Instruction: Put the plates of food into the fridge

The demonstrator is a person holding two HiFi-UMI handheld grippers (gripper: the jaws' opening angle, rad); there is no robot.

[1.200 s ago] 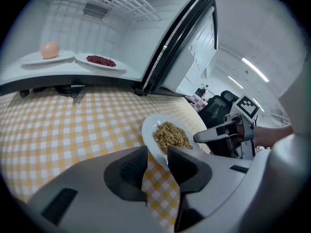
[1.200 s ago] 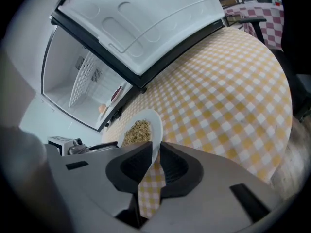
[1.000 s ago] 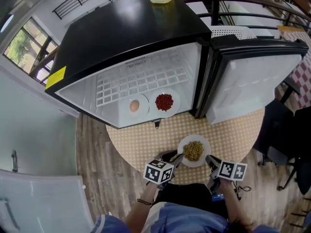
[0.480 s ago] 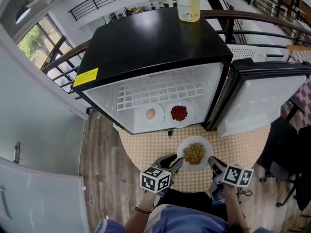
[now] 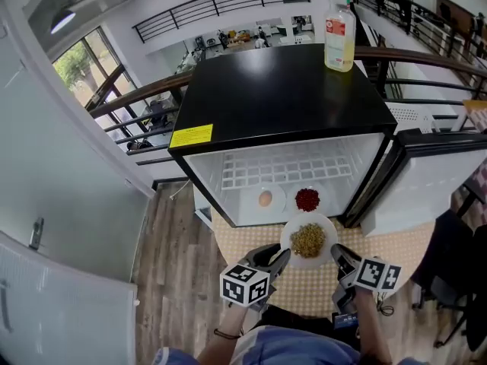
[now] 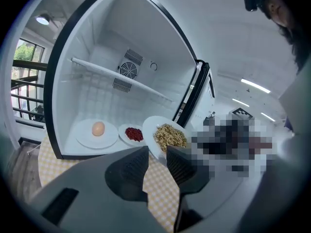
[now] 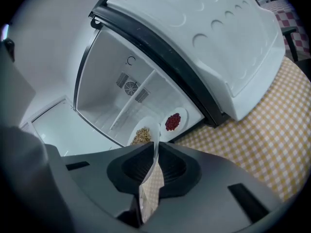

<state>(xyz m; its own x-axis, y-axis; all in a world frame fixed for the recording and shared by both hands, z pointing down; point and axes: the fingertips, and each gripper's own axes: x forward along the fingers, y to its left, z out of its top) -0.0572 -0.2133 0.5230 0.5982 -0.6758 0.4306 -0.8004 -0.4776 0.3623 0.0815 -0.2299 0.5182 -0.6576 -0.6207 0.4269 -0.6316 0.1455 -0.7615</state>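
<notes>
Two-handed carry in hand: holds the plate of brown grain (image 5: 308,239) clear of the checked table (image 5: 304,284), right at the mouth of the fridge (image 5: 281,97) and straight ahead of both tools. Pinches the rim on one side with the left gripper (image 6: 158,152), with jaws fairly wide and biting only at the tips. Clamps the opposite side with the right gripper (image 7: 155,145), with jaws just closed down to a narrow slit on the thin white edge. Carries it roughly level between the two tools. Beyond the tips, on the fridge floor, shows the egg plate (image 5: 265,199) ahead of the left gripper and the plate of red bits (image 5: 307,199) just past the carried rim. Looks like the last plate to go in, with none left on the table. Calls next for a level push forward into whatever room remains, perhaps the shelf (image 6: 121,79) above the tips or bare floor beside the plate of red bits toward the open door (image 5: 426,181), then a gentle lowering and a release of both grips. Demands care not to nudge either stored plate.
</notes>
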